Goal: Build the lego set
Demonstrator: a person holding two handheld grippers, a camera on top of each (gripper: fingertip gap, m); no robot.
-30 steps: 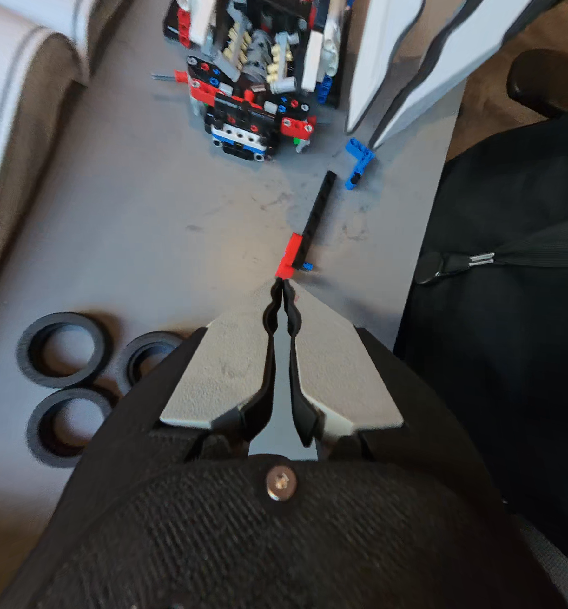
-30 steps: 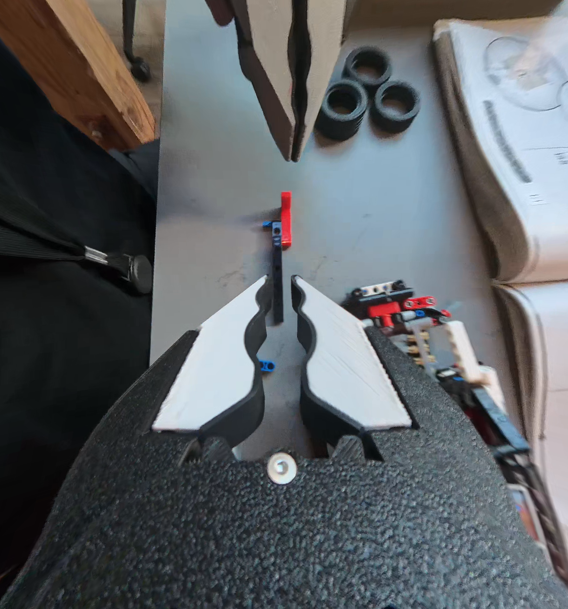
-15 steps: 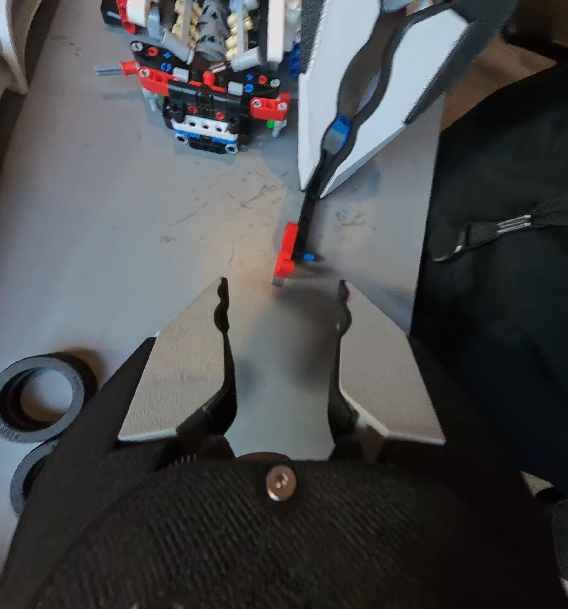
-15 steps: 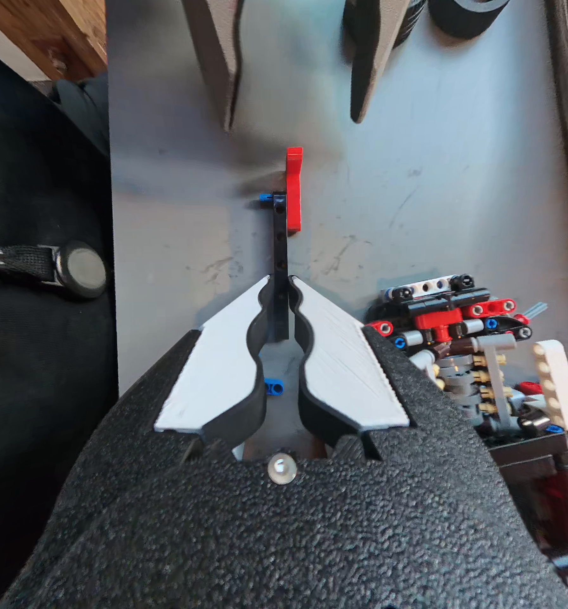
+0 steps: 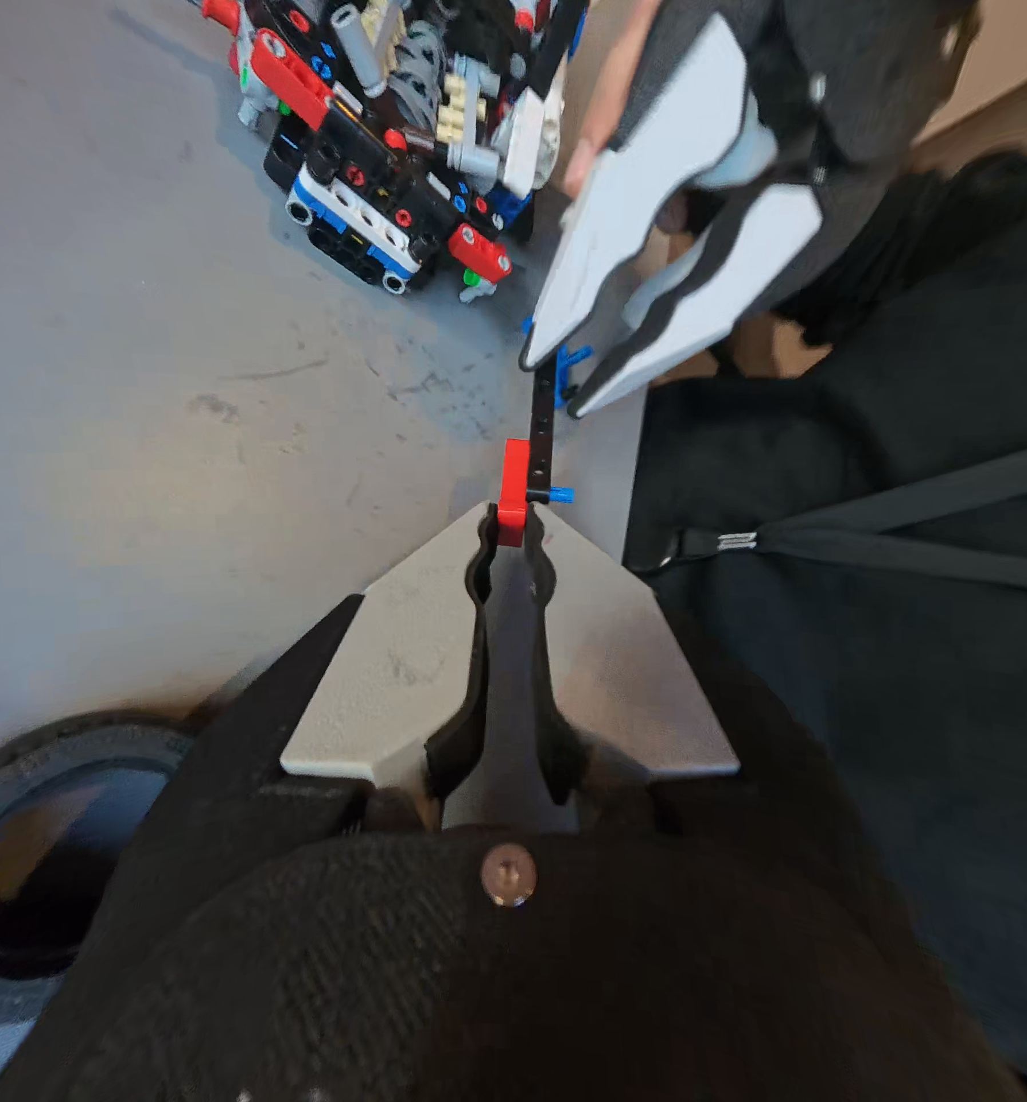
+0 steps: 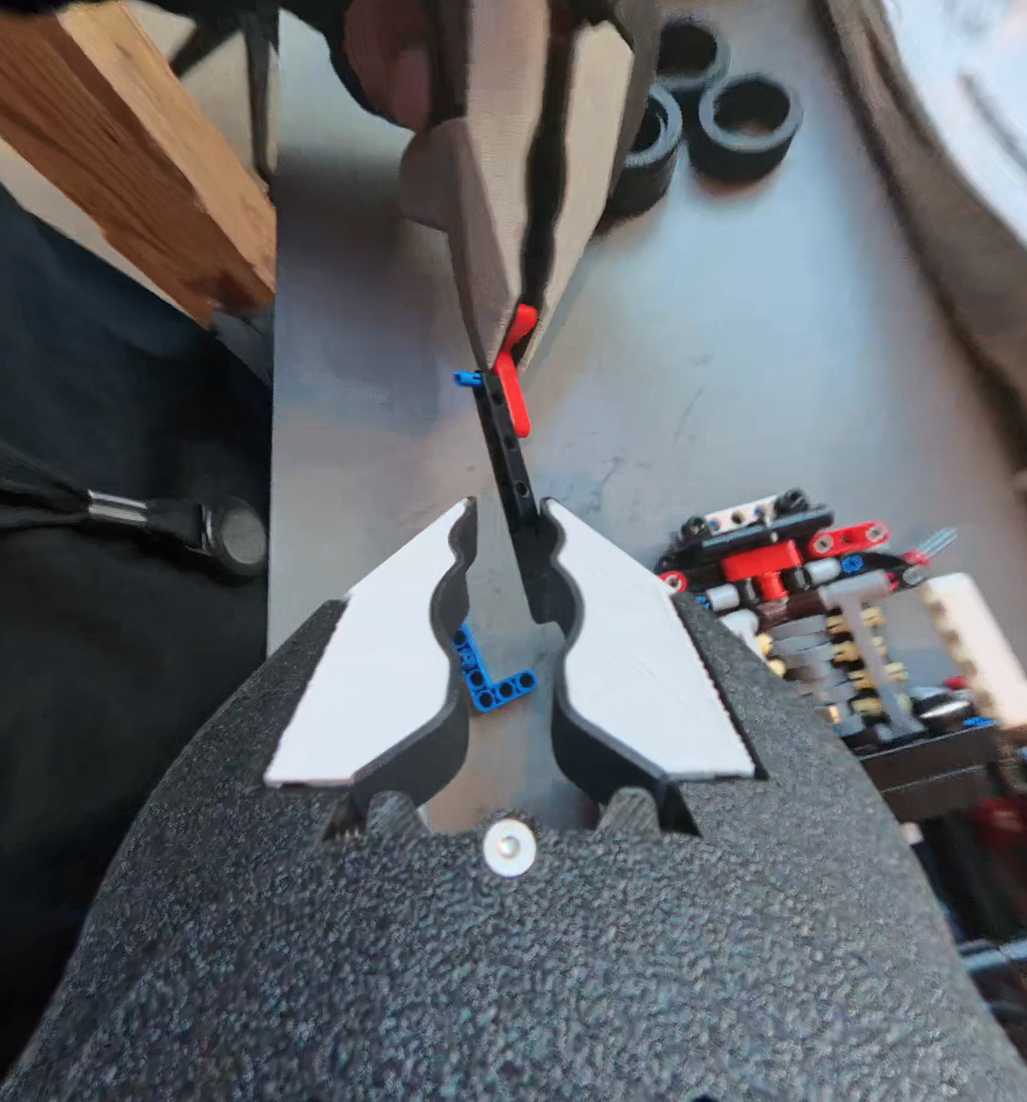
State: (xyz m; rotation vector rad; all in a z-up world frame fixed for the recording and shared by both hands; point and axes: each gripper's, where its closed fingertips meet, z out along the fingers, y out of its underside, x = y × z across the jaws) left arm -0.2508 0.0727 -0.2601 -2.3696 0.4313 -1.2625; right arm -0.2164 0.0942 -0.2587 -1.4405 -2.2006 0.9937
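Note:
A small assembly of a black beam (image 5: 541,417), a red piece (image 5: 512,477) and a blue pin (image 5: 560,494) sits near the table's right edge. My left gripper (image 5: 508,514) is shut on the near end of the red piece. In the right wrist view it (image 6: 508,352) grips the red piece (image 6: 514,393) from the far side. My right gripper (image 6: 511,507) is open. The black beam (image 6: 508,453) runs between its fingers and leans against the right-hand one. In the left wrist view the right gripper (image 5: 553,387) straddles the beam's far end. A blue L-shaped piece (image 6: 490,677) lies on the table under the right gripper.
The partly built model (image 5: 392,149) stands at the back and also shows in the right wrist view (image 6: 797,584). Black tyres (image 6: 743,125) lie behind the left gripper, and one (image 5: 52,835) shows at lower left. The table edge (image 5: 633,477), a black bag (image 5: 857,596), a wooden block (image 6: 112,155) and paper sheets (image 6: 976,119) border the work area. Left tips to right tips: about 5 cm.
My left gripper opened, moved forward and shut on the red piece. My right gripper closed on the black beam half a second ago and has now opened. The beam's near end has tilted.

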